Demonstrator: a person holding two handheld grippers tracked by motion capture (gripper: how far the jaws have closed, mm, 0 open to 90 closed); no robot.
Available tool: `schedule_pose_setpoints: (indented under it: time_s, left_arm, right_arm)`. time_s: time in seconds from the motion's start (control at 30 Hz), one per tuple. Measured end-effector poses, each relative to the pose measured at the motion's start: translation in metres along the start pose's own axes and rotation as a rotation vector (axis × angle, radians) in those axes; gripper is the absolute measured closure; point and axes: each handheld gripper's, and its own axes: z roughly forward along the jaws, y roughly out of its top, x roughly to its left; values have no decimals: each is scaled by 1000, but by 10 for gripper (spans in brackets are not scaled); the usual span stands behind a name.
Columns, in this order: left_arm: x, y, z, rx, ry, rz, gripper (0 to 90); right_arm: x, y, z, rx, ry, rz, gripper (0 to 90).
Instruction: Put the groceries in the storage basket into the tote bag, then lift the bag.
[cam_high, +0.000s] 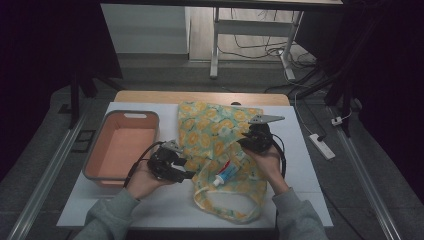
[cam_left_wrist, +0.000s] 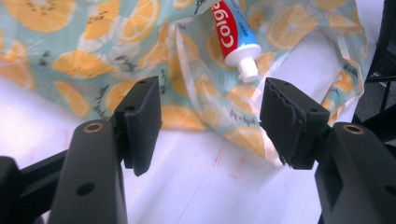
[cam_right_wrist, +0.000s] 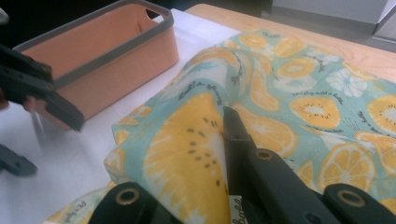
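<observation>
A cloth bag (cam_high: 215, 132) printed with orange and lemon slices lies flat on the white table. A red, white and blue toothpaste tube (cam_high: 227, 173) rests at the bag's mouth with its white cap pointing towards the near left. My left gripper (cam_high: 189, 171) hovers just left of the mouth; in the left gripper view its jaws (cam_left_wrist: 210, 116) stand open and empty, with the tube (cam_left_wrist: 233, 35) and the bag's rim (cam_left_wrist: 224, 116) beyond them. My right gripper (cam_high: 244, 142) is shut on a lifted fold of the bag (cam_right_wrist: 196, 154) at its upper layer.
An empty salmon-pink bin (cam_high: 122, 116) with a grey rim stands at the table's left, close behind the left hand, and shows again in the right gripper view (cam_right_wrist: 107, 51). A power strip (cam_high: 322, 146) and cables lie on the floor to the right.
</observation>
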Motion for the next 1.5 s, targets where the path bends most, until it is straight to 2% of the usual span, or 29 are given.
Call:
schedule_pose_setpoints:
  time_s: [0.1,0.23,0.4,0.53,0.83,0.93,1.0,1.1,1.2,1.27,1.37,1.43,1.5]
  left_arm:
    - [3,-2,-3,-1,-6,-6,394]
    - [1,-2,-3,11,-25,6,395]
    - [1,-1,-1,25,-35,13,395]
    - [2,0,3,38,-36,18,392]
    - [0,1,6,34,-26,21,390]
    - [-5,7,17,46,-26,39,382]
    - [-9,14,31,78,-13,53,378]
    - [-11,24,53,113,-18,46,376]
    - [-9,30,70,151,14,46,379]
    - [-6,31,79,160,31,23,384]
    - [-2,30,91,196,67,35,393]
    - [-1,30,97,196,54,25,438]
    - [-1,29,102,200,59,34,499]
  right_arm:
    - [0,-3,-2,9,-8,-7,889]
    - [2,-8,-5,22,-25,-30,889]
    - [3,-16,-8,42,-24,-39,889]
    - [4,-20,-11,55,-28,-48,889]
    - [4,-29,-13,70,-26,-50,879]
    - [4,-28,-14,65,-28,-53,845]
    - [4,-28,-13,65,-27,-60,841]
    - [5,-29,-12,70,-27,-58,826]
    - [4,-28,-13,68,-29,-62,822]
    - [4,-29,-14,63,-28,-59,818]
    - [2,-29,-15,63,-30,-54,811]
    - [1,-30,-16,62,-31,-53,805]
    - [1,-29,-16,60,-33,-54,798]
